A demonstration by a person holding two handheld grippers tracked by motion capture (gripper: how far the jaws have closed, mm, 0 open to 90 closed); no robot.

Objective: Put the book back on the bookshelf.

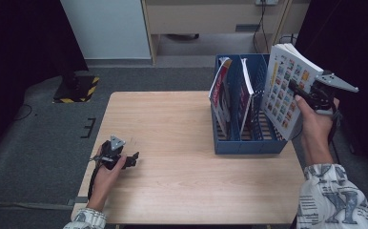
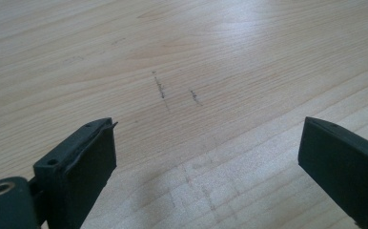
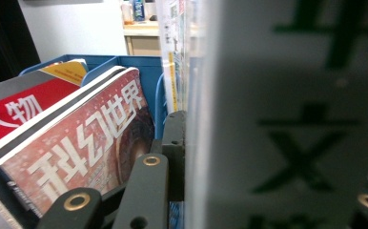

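At the near left edge of the table [image 1: 182,119], the left gripper [image 1: 133,159] is resting low over the bare wood, its jaws standing wide apart with nothing between them. Farther right, the right gripper [image 1: 300,93] is clamping a white book [image 1: 287,90], holding it tilted just above the rightmost slot of the blue file rack [image 1: 249,143]. Two magazines [image 1: 222,95] are standing in the rack's other slots.

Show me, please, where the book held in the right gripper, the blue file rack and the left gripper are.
Book [image 1: 287,90]: high view, middle of its picture-grid cover.
Blue file rack [image 1: 249,146]: high view, front wall.
Left gripper [image 2: 206,167]: left gripper view, midway between its open jaws, over bare table.
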